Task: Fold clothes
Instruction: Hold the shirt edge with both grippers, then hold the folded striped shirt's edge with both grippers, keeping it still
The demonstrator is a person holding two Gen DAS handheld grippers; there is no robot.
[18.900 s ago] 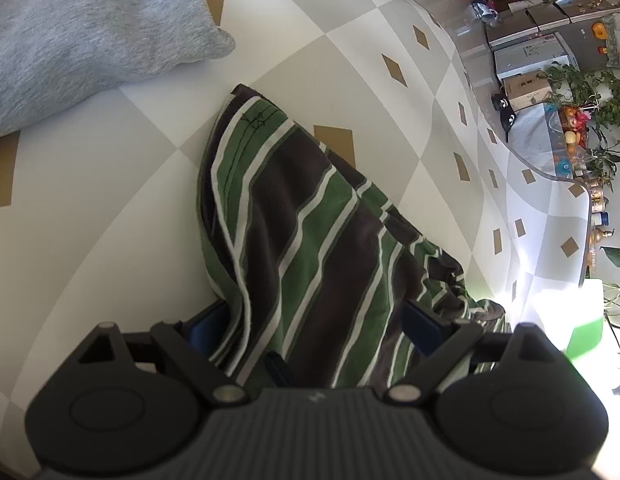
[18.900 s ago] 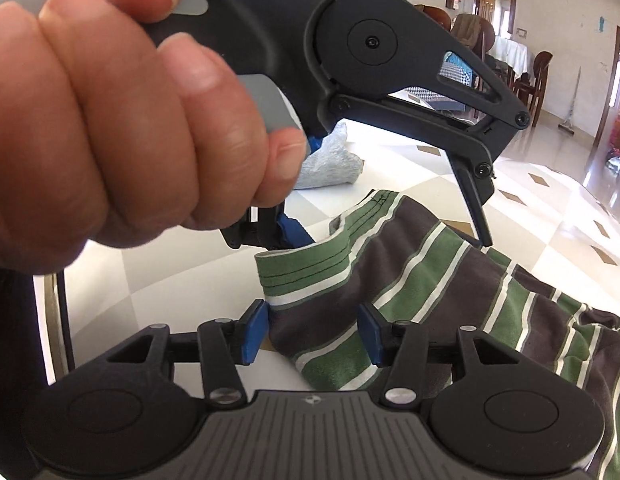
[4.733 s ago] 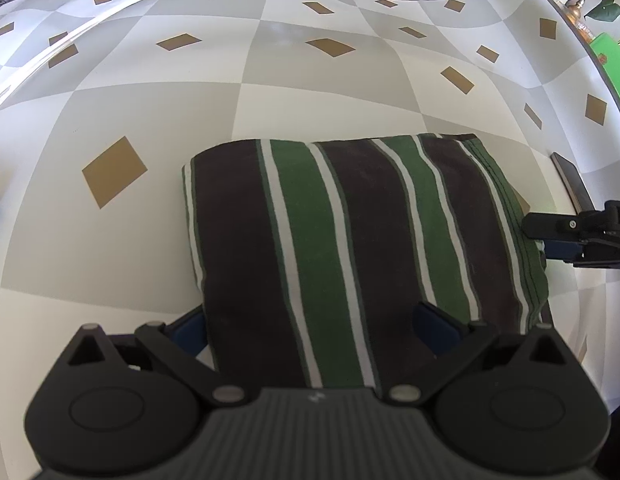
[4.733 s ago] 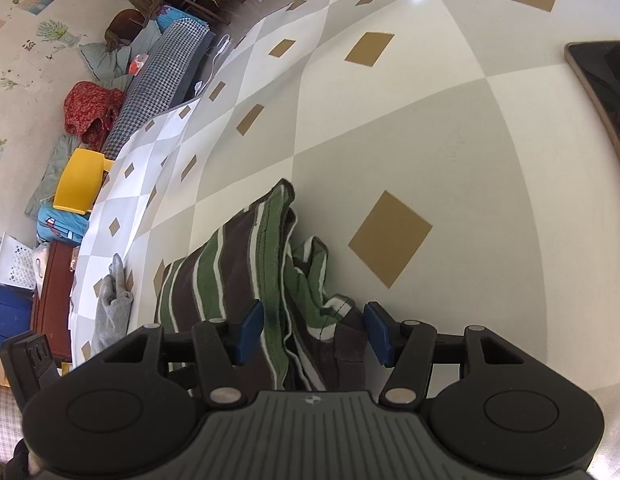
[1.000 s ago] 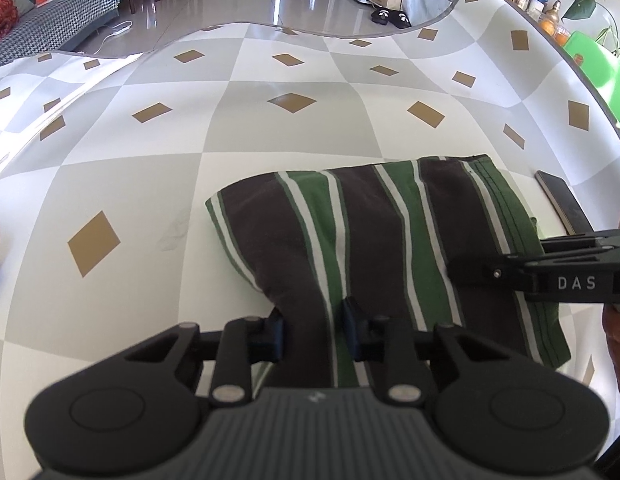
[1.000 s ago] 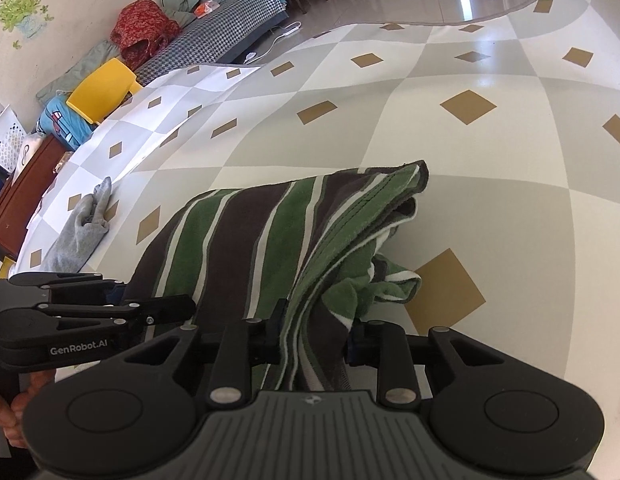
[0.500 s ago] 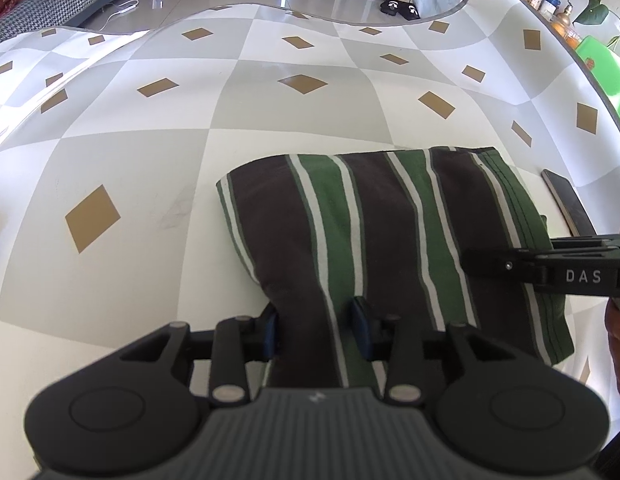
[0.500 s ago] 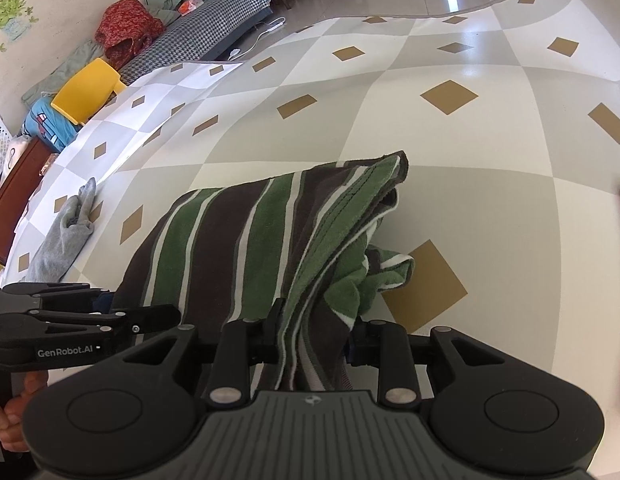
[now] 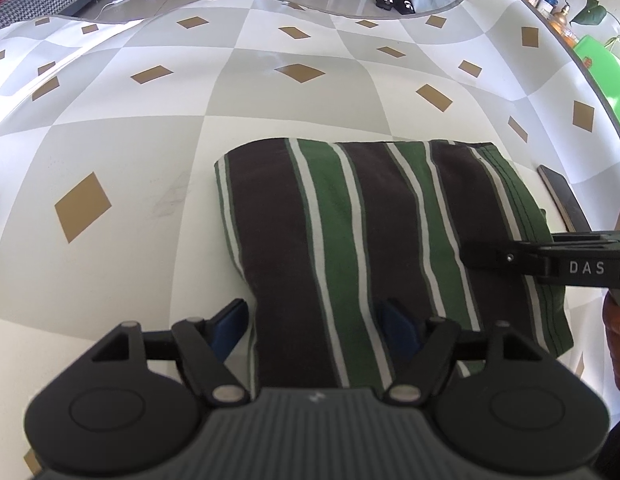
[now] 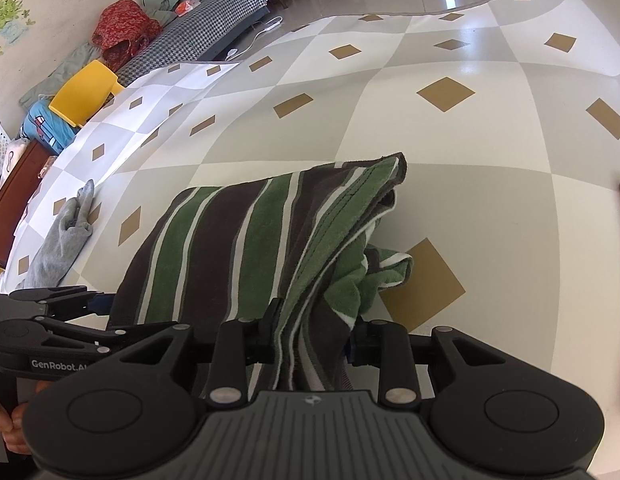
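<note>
The left gripper (image 9: 315, 326) was letting go: its fingers (image 9: 230, 320), pinched on the striped shirt (image 9: 373, 232) a moment before, were spreading apart, with the near edge still between them. The right gripper (image 10: 311, 334) was clamped on the bunched corner. The folded shirt lay flat on the table (image 9: 122, 152), so this fold looked finished.

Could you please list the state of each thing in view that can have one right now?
Striped garment: folded into a rectangle, flat on the checked table cover, some cloth bunched out at its right edge.
Left hand-held gripper: jaws opening, garment edge between them, unpinched.
Right hand-held gripper: shut on the garment's layered edge.
Grey cloth: crumpled, unfolded.
</note>
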